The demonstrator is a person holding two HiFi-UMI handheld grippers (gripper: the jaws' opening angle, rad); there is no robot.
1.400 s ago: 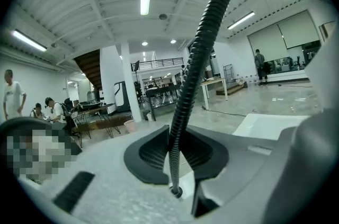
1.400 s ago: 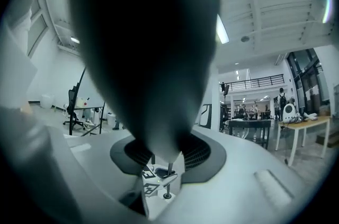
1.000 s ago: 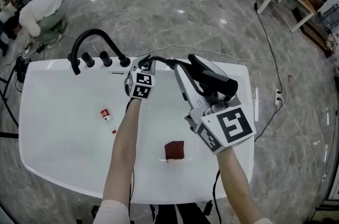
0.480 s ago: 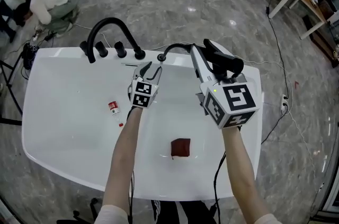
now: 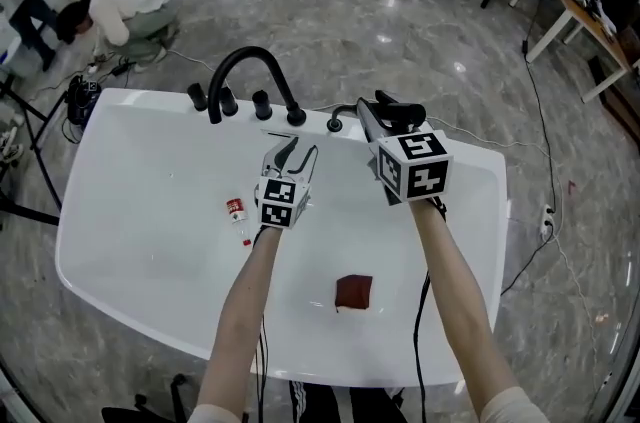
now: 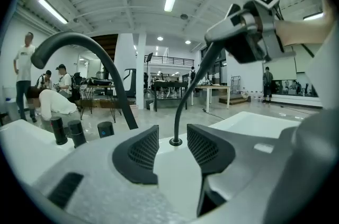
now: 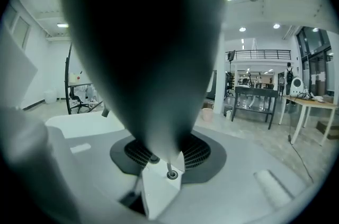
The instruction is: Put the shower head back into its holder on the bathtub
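Observation:
My right gripper (image 5: 380, 131) is shut on the black shower head (image 5: 400, 114) and holds it just above the white bathtub's far rim (image 5: 460, 146). Its black hose (image 5: 347, 108) curves down to a round socket (image 5: 337, 124) in that rim. In the right gripper view the shower head (image 7: 143, 48) fills the middle, clamped between the jaws. My left gripper (image 5: 295, 151) hangs over the tub, a little back from the rim. Its jaws have just opened and nothing is between them. In the left gripper view the hose's base ring (image 6: 175, 141) shows further off, past the open gripper (image 6: 172, 135).
A black arched faucet (image 5: 250, 71) with several knobs stands on the rim left of the socket. In the tub lie a small red-and-white bottle (image 5: 236, 209) and a dark red square (image 5: 353, 292). People crouch on the floor at the far left (image 5: 125, 1). A cable (image 5: 530, 111) crosses the floor on the right.
My left gripper has let go of the hose, opened, and drawn back from the rim. My right gripper has come down toward the rim with the shower head.

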